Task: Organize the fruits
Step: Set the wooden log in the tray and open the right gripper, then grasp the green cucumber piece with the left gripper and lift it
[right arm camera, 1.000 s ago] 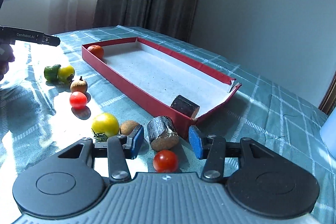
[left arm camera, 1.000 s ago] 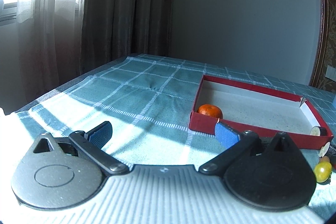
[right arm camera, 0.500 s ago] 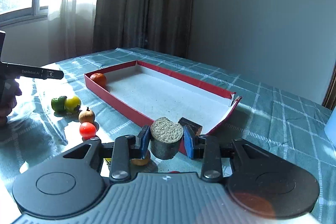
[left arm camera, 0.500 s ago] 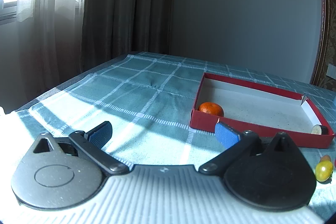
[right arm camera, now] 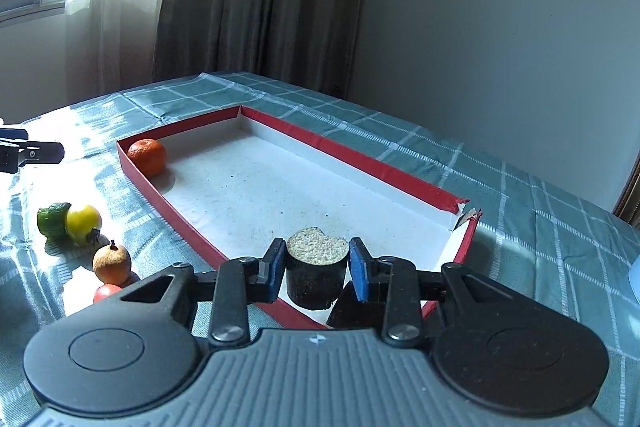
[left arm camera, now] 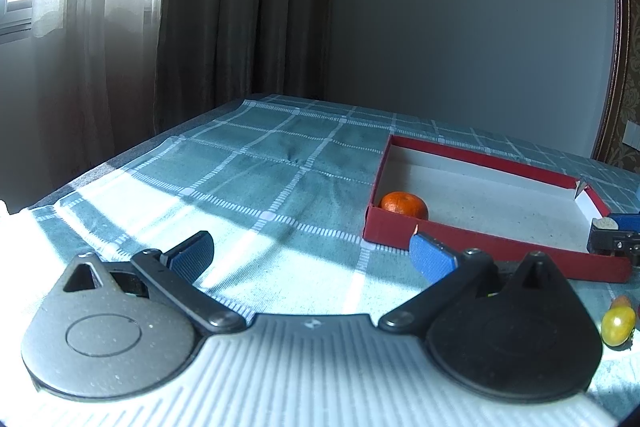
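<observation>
My right gripper is shut on a dark cylindrical chunk with a pale cut top and holds it upright above the near end of the red tray. An orange lies in the tray's far left corner. A second dark chunk sits mostly hidden behind the fingers. In the left wrist view, my left gripper is open and empty above the cloth, left of the tray; the orange shows there too. The right gripper and its chunk show at the tray's right end.
Left of the tray on the checked tablecloth lie a green piece, a yellow fruit, a brownish fruit and a red tomato. A yellow fruit shows in the left wrist view. Curtains and wall stand behind.
My right gripper closed on the dark chunk, lifted it off the cloth and carried it over the tray's near end. The left gripper stayed open and barely moved.
</observation>
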`<state>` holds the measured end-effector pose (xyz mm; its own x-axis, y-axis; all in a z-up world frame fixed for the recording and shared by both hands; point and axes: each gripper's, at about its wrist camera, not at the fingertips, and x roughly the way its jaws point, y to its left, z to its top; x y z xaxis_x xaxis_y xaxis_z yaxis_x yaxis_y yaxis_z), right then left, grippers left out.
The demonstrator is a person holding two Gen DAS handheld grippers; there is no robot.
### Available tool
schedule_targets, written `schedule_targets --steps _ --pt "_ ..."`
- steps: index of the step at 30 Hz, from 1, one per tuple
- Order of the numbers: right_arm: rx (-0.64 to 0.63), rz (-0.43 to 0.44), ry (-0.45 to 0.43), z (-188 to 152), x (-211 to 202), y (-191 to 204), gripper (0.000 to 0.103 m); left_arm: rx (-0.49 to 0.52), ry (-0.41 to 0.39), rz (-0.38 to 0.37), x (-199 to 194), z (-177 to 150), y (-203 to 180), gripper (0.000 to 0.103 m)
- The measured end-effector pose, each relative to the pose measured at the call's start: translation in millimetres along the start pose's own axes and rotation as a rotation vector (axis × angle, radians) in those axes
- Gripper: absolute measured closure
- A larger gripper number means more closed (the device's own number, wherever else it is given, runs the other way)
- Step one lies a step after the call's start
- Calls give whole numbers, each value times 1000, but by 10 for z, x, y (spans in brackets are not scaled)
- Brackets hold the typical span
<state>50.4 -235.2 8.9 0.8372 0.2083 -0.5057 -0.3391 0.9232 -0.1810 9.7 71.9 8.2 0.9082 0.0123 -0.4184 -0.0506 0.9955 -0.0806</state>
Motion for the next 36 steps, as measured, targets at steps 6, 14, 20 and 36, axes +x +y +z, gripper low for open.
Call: schedule_targets --steps 6,14,20,36 --pt "41 -18 -5 -73 -86 -47 68 0 3 -3 0 -2 0 0" --pt "326 -73 -86 -377 -736 -254 17 61 10 -33 -31 -22 -95 0" --pt "429 -42 -81 -638 -848 -237 17 198 18 -102 -100 -111 -264 0" --pt "547 -5 -2 -779 -697 -295 17 343 63 -207 -86 -225 -427 17"
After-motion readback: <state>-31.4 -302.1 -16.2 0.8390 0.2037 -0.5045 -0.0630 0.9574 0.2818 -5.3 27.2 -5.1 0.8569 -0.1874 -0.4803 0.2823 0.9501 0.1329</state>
